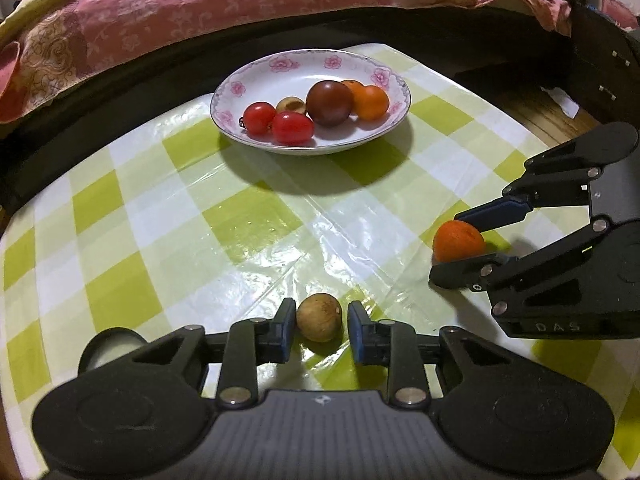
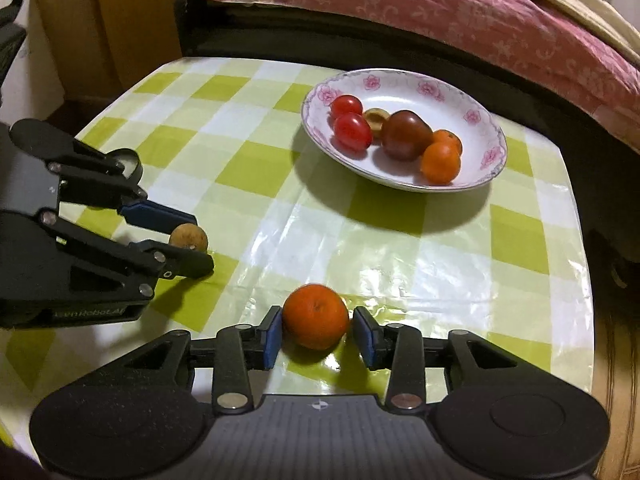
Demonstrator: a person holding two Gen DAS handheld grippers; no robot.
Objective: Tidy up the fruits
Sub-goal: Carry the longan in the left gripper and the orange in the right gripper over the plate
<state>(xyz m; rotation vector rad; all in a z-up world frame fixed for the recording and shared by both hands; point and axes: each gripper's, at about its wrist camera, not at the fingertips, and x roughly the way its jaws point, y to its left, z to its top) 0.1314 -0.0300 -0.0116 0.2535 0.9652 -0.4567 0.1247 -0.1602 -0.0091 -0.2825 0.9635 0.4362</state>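
Our left hand-held gripper [image 1: 318,322] sits spread around a brown fruit [image 1: 319,317] on the desk [image 1: 256,232], the far finger not touching. Our right hand-held gripper [image 2: 316,330] brackets an orange [image 2: 316,322], a gap showing. The plate [image 2: 476,100] of fruit stands beyond, near the bed [image 1: 200,8].

A: Lighting? Overhead, warm, moderately bright. The plate [image 1: 256,76] throws a broad soft shadow toward the camera on the tablecloth [image 1: 168,216].

B: Glare? White sheen on the plastic just in front of that shadow. Fisheye bends edges; corners vignette black. The tangerine [image 2: 316,322] looks slightly blurred.
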